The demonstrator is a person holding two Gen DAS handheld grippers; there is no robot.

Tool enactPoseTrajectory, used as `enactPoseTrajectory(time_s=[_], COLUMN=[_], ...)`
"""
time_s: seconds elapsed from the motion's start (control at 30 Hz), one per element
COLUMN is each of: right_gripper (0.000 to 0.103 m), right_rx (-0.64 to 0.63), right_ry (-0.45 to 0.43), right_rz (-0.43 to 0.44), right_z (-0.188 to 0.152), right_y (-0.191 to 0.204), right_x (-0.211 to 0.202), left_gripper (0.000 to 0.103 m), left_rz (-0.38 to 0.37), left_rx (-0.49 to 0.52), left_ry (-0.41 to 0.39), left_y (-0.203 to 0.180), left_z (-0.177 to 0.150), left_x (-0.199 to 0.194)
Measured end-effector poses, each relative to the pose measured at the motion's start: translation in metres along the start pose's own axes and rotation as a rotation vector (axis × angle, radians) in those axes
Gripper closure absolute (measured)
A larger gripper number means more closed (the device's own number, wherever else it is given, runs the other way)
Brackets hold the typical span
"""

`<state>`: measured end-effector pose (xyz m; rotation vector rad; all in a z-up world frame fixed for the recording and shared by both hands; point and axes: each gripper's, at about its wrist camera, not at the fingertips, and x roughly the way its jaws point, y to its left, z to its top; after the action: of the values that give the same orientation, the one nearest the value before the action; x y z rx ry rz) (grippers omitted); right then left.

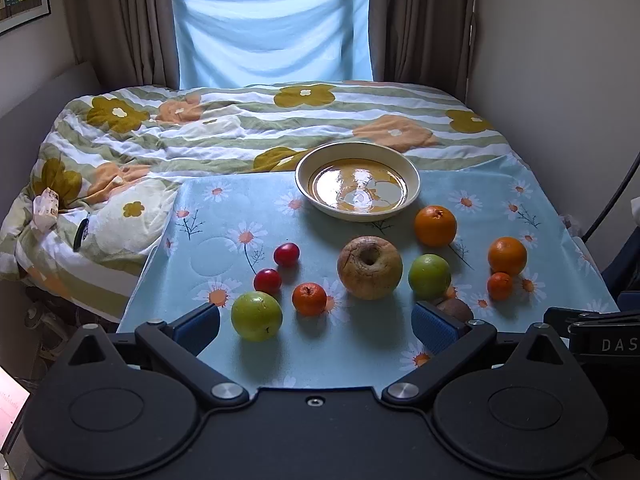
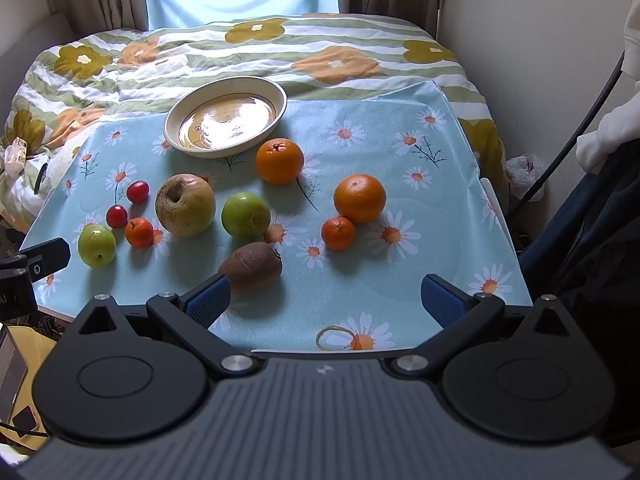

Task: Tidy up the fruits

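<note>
**Fruit scattered on the daisy cloth, both tongs spread wide**

The fruit lies loose on the pale blue daisy-print tablecloth point(image 2: 400, 128), all of it outside the cream shallow bowl with a glossy amber centre point(image 2: 226, 117) at the cloth's far edge. Nearest the right gripper point(image 2: 328, 300) is a brown fuzzy kiwi point(image 2: 252, 266), its long axis running left to right, stem end toward the right and slightly away. The left wrist view shows only a sliver of it point(image 1: 456, 309) behind that tool's blue pad; the right wrist view shows it whole, plus a tan rubber band point(image 2: 334, 338) on the near edge.

Beyond sit a wrinkled yellow-brown apple point(image 2: 185, 205), hollow turned up and toward the camera, two green apples point(image 2: 245, 216) point(image 2: 97, 246), two large oranges point(image 2: 279, 161) point(image 2: 359, 198), two small tangerines point(image 2: 338, 233) point(image 2: 139, 233) and two red cherry tomatoes point(image 2: 137, 191) point(image 2: 117, 216).

The left gripper point(image 1: 316, 324) has its jaws wide apart, holding nothing; so does the right. White letters "DAS" point(image 1: 618, 345) show on the black body at the left view's right edge. A flowered striped quilt point(image 1: 240, 128) lies behind.
</note>
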<state>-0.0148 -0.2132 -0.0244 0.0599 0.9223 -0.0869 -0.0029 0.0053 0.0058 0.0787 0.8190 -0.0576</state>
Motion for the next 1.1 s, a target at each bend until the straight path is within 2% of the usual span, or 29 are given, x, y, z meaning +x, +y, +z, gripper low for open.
enactPoseTrajectory(time_s=[1.1], right_gripper=[0.0], right_rx=[0.012], right_ry=[0.011], right_rz=[-0.005], right_z=[0.0004], right_y=[-0.0009], right_x=[0.0044], left_gripper=[0.0], left_rz=[0.002], left_rx=[0.0], left_ry=[0.008], left_y=[0.0002], left_z=[0.0034], left_x=[0.0082])
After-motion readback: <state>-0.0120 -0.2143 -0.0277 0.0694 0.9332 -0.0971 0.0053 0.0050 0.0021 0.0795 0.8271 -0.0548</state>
